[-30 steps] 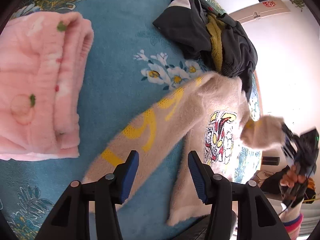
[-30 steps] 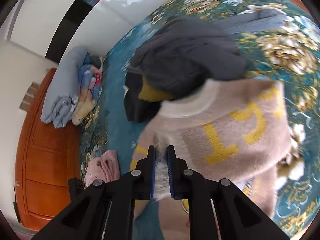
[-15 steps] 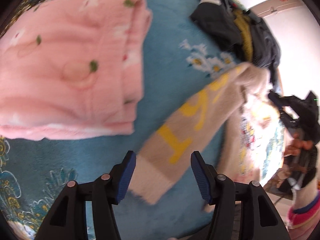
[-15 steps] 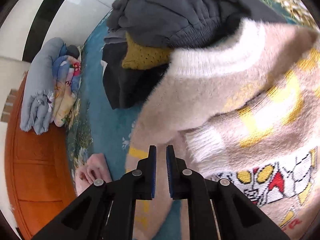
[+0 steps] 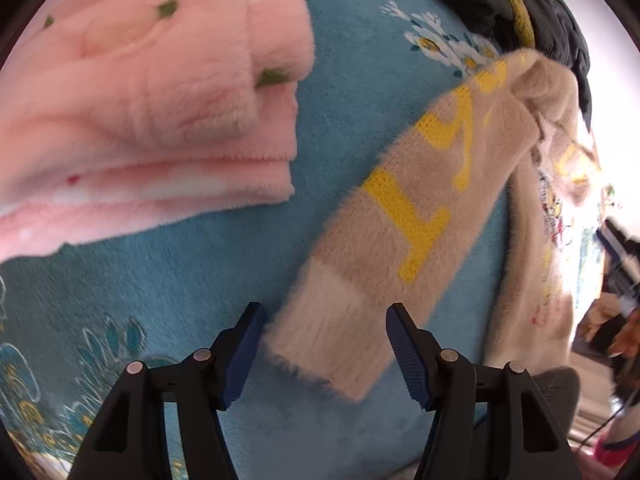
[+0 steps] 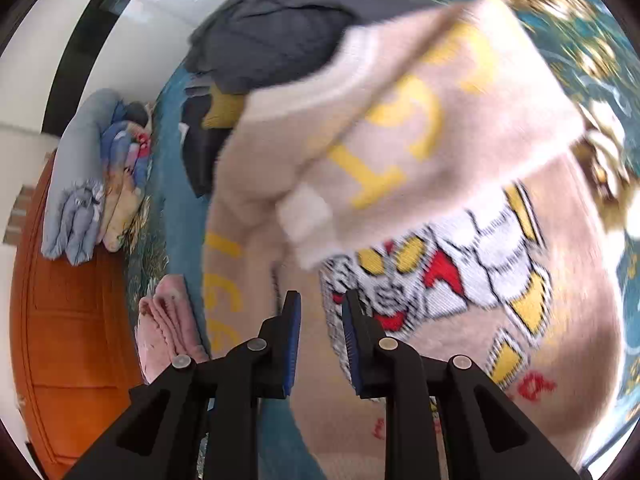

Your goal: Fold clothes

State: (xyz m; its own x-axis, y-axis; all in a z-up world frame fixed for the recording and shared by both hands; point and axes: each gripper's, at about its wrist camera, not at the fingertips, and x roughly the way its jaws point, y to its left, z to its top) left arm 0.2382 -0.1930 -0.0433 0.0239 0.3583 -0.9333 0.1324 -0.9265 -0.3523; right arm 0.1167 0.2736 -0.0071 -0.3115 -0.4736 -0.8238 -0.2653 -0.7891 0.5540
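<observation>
Left gripper point(image 5: 324, 344) straddles sleeve point(image 5: 404, 232) (diagonal).

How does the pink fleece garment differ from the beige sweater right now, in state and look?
The pink fleece garment is folded into stacked layers; the beige sweater is spread out, one sleeve stretched toward the left gripper, the other flopped across its chest in the right wrist view. The pink one carries small green and red spots; the beige one has yellow characters on its sleeves and a cartoon face. Both are fuzzy and lie on the teal bedspread.

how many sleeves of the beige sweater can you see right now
2. One sleeve lies stretched on the blue blanket, its cuff between the left gripper's open fingers. The other is folded across the sweater's chest.
</observation>
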